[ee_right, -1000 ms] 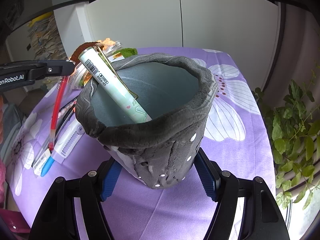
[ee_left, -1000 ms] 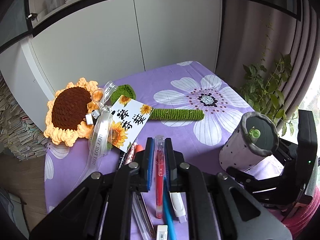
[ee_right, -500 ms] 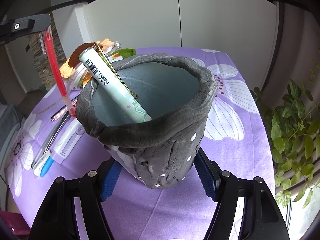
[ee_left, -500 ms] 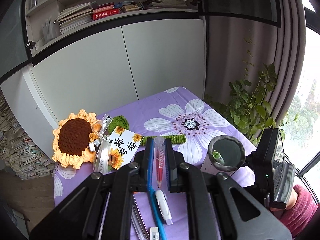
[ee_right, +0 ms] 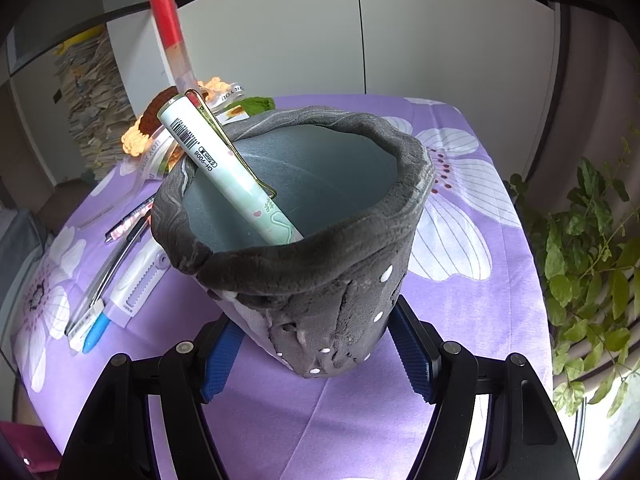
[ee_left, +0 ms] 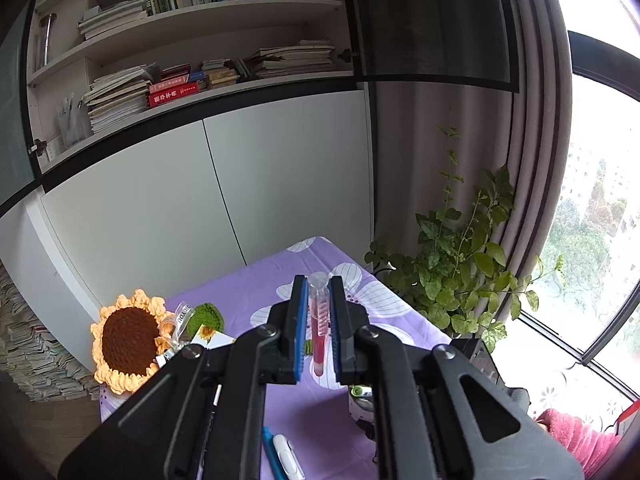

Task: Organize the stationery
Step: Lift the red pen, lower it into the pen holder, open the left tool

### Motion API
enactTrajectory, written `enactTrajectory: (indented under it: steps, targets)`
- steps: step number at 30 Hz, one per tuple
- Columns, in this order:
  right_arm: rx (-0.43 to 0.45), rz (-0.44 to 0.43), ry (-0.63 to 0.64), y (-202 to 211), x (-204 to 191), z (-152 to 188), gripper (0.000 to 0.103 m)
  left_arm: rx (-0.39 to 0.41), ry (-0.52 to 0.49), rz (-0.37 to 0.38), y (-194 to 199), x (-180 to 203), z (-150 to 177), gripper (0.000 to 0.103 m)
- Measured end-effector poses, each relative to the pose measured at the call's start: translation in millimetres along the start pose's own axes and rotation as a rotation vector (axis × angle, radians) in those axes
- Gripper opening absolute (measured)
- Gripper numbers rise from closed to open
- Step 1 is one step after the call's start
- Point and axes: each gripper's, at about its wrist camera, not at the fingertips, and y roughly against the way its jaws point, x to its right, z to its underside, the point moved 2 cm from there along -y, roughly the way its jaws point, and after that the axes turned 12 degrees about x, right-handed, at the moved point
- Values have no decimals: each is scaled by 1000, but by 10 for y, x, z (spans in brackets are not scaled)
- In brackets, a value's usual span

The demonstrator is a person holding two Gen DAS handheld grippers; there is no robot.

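My left gripper (ee_left: 318, 312) is shut on a red pen (ee_left: 319, 328), held high above the purple flowered table (ee_left: 280, 280). That red pen (ee_right: 166, 20) hangs above the far left rim of the pouch in the right wrist view. My right gripper (ee_right: 314, 344) is shut on a dark grey fabric pen pouch (ee_right: 320, 280) with white dots, standing upright and open-topped. A pale green pen (ee_right: 228, 172) with a gold clip leans inside it. The pouch is mostly hidden behind the left gripper's body in the left wrist view, where only the green pen's tip (ee_left: 360, 391) shows.
Several pens, a correction tape (ee_right: 138, 280) and a blue pen (ee_right: 96, 330) lie on the table left of the pouch. A crocheted sunflower (ee_left: 128, 340) with ribbon and card lies at the far left. A leafy plant (ee_left: 460, 280) stands beyond the right edge. A pink sleeve (ee_left: 576, 436) shows low right.
My left gripper has lifted the red pen off the table and carried it up and over toward the pouch. The right gripper and pouch have not moved.
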Motion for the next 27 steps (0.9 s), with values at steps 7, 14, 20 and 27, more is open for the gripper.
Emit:
enactTrajectory:
  steps: [7,14,20,27]
  targets:
    - [1,-5,-1,1,10,5,72,4,18,98,-13,213,-112,8]
    - [1,-5,0,0,6,6,72,-73,-10,114,-136,312,123,8]
    - [1,-5,1,-2,9,4,72,-164,15,112,-325,245,362,8]
    - [1,-5,1,-2,4,5,72,-219,30,119,-416,220,505,9]
